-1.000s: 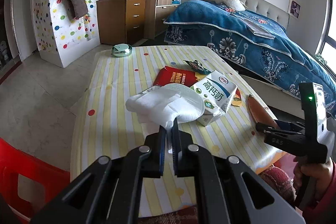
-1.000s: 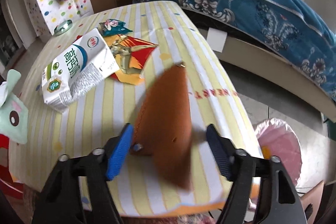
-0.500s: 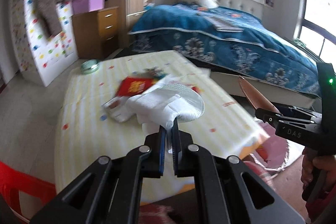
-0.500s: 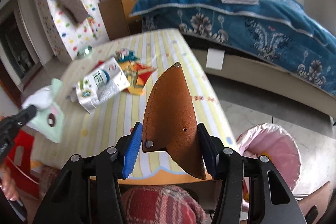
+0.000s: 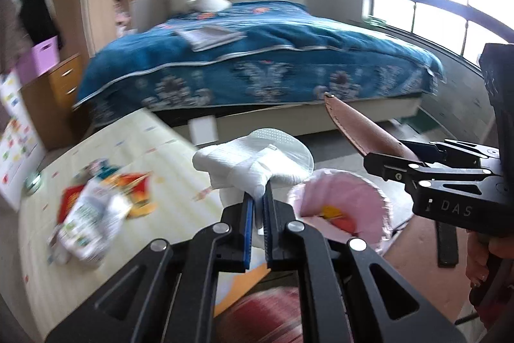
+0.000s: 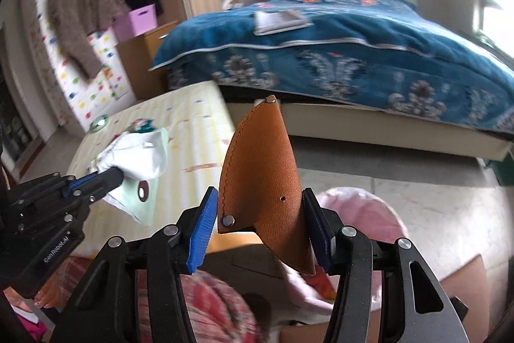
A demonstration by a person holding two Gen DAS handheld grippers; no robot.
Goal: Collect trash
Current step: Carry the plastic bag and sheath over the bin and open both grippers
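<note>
Fingers (image 5: 246, 233) of the left gripper (image 5: 256, 214), blue-padded, pinch a soft white sock (image 5: 244, 163) (pale green with a cartoon eye on its far side), bunched and held in the air past the table's edge. Table (image 5: 106, 249): yellow-striped cloth carrying a blurred milk carton (image 5: 91, 225) and red-orange wrappers (image 5: 136, 190), details hard to make out. Bin (image 5: 340, 208): round, lined with crinkled pink plastic, on the floor below both tools, partly hidden by them. Right gripper (image 6: 257, 224): ribbed blue pads pressed against both sides of a stiff tan leather sheath (image 6: 261, 179), stitched, riveted, pointed tip upward, above the bin. Beyond: bed (image 6: 337, 53) with blue patterned quilt.
</note>
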